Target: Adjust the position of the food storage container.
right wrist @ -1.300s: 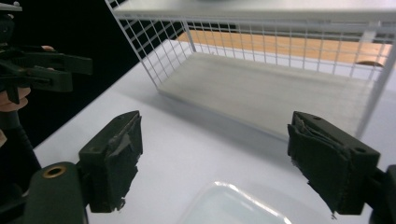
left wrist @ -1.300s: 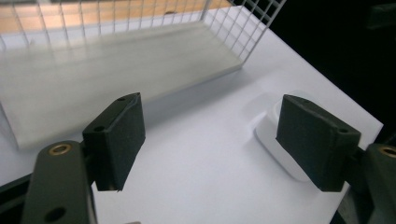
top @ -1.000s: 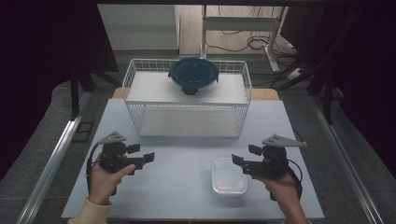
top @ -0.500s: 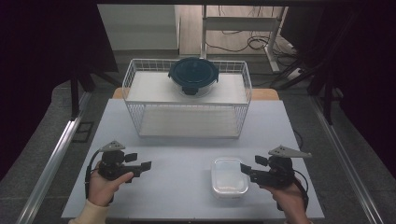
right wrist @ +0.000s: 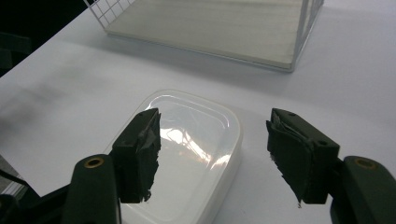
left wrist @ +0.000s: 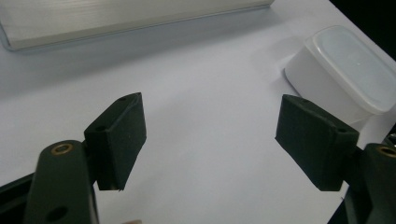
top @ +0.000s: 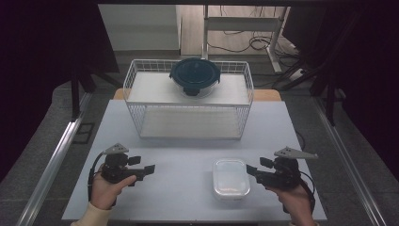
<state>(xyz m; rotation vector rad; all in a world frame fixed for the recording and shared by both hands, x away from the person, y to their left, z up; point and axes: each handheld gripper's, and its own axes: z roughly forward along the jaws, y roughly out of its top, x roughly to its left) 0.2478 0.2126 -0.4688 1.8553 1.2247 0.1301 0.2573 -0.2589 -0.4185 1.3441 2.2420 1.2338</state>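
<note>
A white rectangular container with a clear lid (top: 230, 178) lies on the pale table (top: 188, 155) at the near right. My right gripper (top: 252, 170) is just to its right and points left at it. Its jaws have just been closing and stand apart. In the right gripper view (right wrist: 212, 149) one jaw hangs over the container's lid (right wrist: 187, 154) and the other lies past its edge, with neither pad pressing. My left gripper (top: 147, 170) is open at the near left with bare table between its pads (left wrist: 210, 130). The container (left wrist: 345, 70) sits off to its right.
A white wire rack (top: 188, 101) with two shelves stands at the back of the table. A round bowl with a dark blue lid (top: 195, 75) rests on its top shelf. Bare tabletop lies between the two grippers.
Both hands have drawn a little toward the table's near edge and lower. The right gripper's jaws stand narrower than before, close beside the white container.
</note>
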